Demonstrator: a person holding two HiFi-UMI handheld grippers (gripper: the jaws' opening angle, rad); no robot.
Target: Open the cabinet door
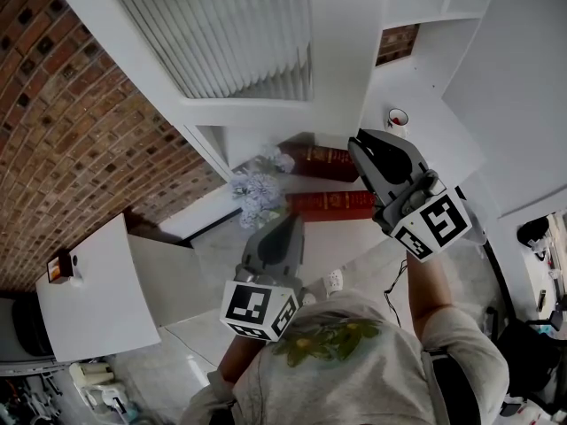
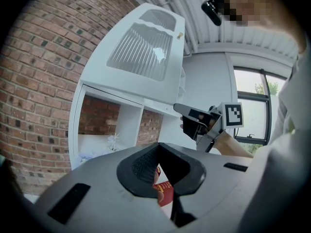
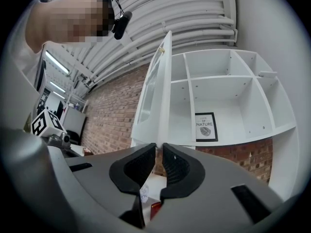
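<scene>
The white cabinet (image 1: 425, 104) has a louvred door (image 1: 248, 34) that stands swung open. My right gripper (image 1: 357, 140) is raised to the door's lower edge. In the right gripper view its jaws (image 3: 159, 149) are shut to a thin slit, with the door's (image 3: 158, 81) bottom corner right at the tips; I cannot tell if they touch. The left gripper view shows that right gripper (image 2: 181, 108) under the door (image 2: 141, 47). My left gripper (image 1: 288, 222) hangs lower, in front of the open shelves, shut and holding nothing (image 2: 159, 169).
Two red books (image 1: 330, 204) and pale flowers (image 1: 257, 189) sit in the lower shelves. A mug (image 1: 397, 118) stands on a shelf to the right. A framed print (image 3: 206, 126) leans in an upper compartment. Brick wall (image 1: 71, 131) is at left, with a white table (image 1: 89, 299) below it.
</scene>
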